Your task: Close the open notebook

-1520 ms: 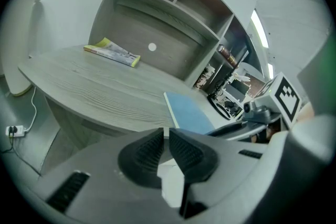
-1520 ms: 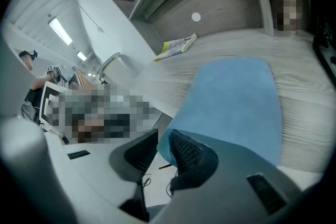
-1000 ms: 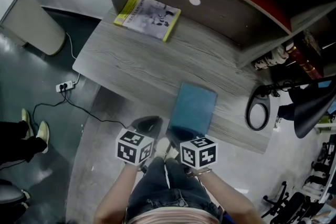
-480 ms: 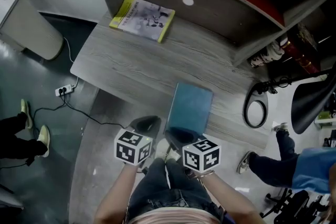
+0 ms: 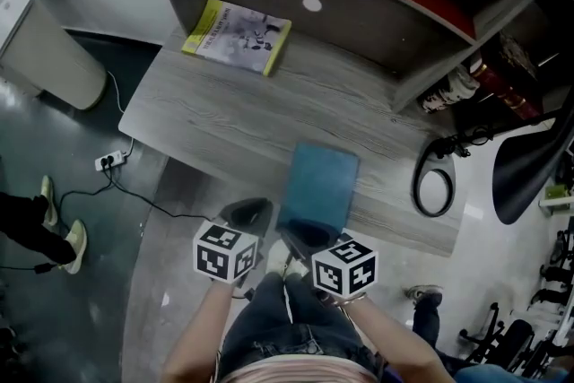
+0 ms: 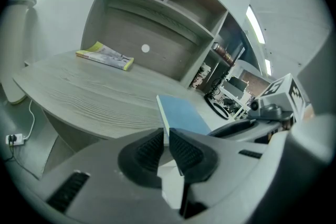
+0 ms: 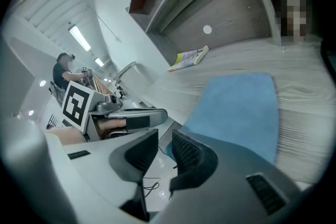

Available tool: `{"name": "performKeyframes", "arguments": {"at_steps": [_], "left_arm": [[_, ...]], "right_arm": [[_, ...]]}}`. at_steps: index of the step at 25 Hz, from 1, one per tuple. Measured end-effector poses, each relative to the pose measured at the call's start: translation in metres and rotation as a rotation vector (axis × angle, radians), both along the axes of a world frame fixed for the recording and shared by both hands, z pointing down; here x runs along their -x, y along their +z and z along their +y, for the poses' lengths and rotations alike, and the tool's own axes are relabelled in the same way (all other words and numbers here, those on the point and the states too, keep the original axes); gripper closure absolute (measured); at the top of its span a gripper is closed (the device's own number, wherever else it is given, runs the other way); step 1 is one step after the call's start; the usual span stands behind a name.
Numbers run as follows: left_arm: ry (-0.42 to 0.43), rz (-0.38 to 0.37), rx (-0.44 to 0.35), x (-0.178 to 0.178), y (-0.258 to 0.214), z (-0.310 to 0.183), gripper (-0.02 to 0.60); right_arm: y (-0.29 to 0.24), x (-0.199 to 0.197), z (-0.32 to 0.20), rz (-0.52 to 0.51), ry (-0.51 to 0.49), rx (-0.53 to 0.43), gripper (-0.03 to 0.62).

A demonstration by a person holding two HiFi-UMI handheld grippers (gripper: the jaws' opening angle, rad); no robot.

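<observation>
At the 6 o'clock edge of the grey wood surface (image 5: 206,112), the blue notebook (image 5: 320,186) lies shut and flat, cover up, its near end reaching the rim in front of me. I hold both tools just short of that rim.

My right hand-held gripper (image 5: 305,236) hovers at the notebook's near end, at about 6 o'clock from it. Its jaws have just been closing but stand apart, with only floor and a cable showing through the gap. The blue cover runs past the outside of one jaw, and nothing is clamped.

My left hand-held gripper (image 5: 249,213) hangs at 7 o'clock from the notebook, just beside its partner and off the surface's edge. Its jaws are drawn to a narrow slit and grip nothing. The left gripper view shows the notebook's pale page edge lined up beyond that slit.

A yellow-edged booklet (image 5: 236,35) rests at 11 o'clock, well apart from the notebook, under the shelf unit (image 5: 377,4). A black cable coil (image 5: 433,189) hangs at 3 o'clock, past the surface's end.
</observation>
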State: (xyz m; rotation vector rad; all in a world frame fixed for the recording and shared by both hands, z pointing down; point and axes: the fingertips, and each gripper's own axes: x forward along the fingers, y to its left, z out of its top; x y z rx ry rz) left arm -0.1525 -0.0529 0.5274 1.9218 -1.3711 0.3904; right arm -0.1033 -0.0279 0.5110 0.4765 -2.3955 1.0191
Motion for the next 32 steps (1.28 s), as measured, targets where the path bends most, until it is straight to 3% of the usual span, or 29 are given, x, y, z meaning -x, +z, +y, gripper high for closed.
{"name": "performKeyframes", "arguments": {"at_steps": [3, 9, 23, 32], "left_arm": [[0.007, -0.007, -0.015, -0.002, -0.003, -0.002, 0.548], [0.028, -0.005, -0.058, -0.010, -0.014, -0.009, 0.553], [0.098, -0.020, -0.145, -0.033, -0.038, -0.023, 0.566], [0.109, -0.022, -0.223, -0.040, -0.063, -0.028, 0.566]], "right_arm": [[-0.011, -0.006, -0.008, -0.020, 0.039, -0.056, 0.545], [-0.033, -0.023, -0.030, -0.072, 0.146, -0.124, 0.579], [-0.070, -0.068, -0.058, -0.136, 0.346, -0.237, 0.586], [-0.091, -0.095, -0.064, -0.158, 0.424, -0.329, 0.586]]}}
